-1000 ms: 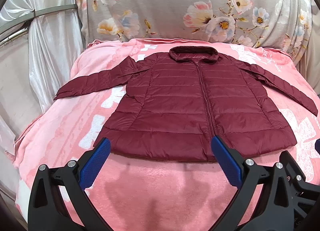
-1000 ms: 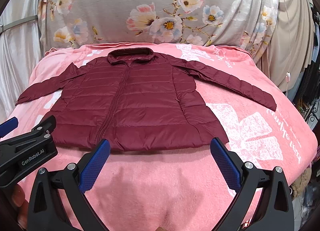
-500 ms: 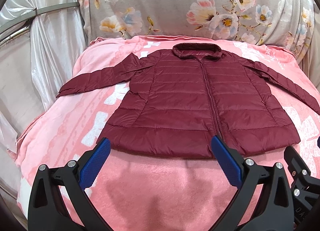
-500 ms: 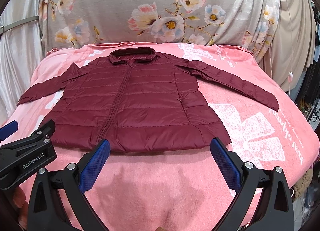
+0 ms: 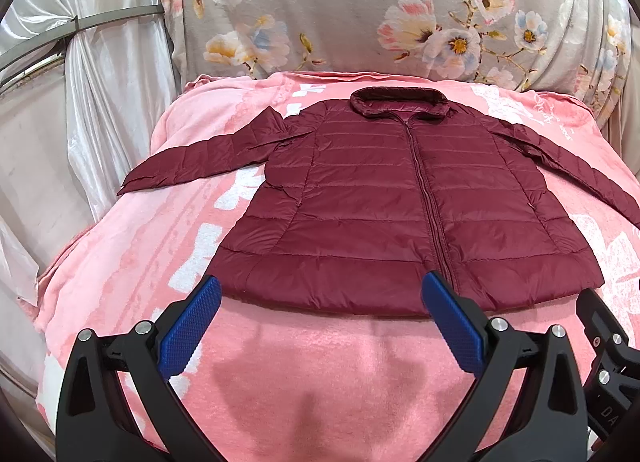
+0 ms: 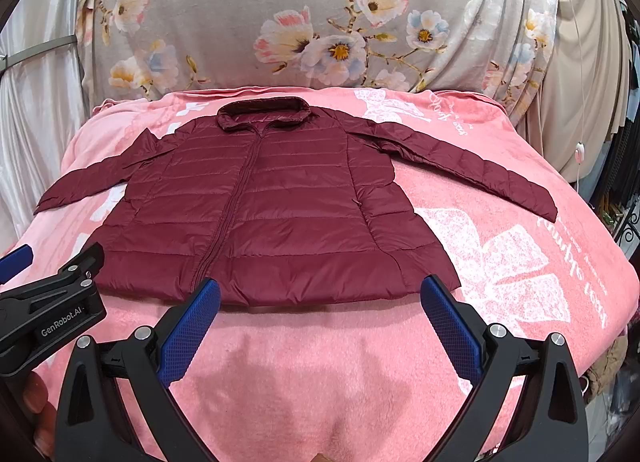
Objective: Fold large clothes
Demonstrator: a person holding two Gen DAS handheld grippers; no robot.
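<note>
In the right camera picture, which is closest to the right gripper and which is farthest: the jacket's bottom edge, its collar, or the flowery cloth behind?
From the right gripper, nearest first:
1. Bottom edge of the jacket, just ahead of the fingertips.
2. Collar, at the jacket's far end.
3. Flowery cloth, upright behind the pink blanket.

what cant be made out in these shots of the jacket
- Jacket right cuff: left wrist view, cut off by the frame edge.
- Jacket back: both views, lies face up on the blanket.
- White lettering on the blanket: right wrist view, too small and skewed to read.
</note>
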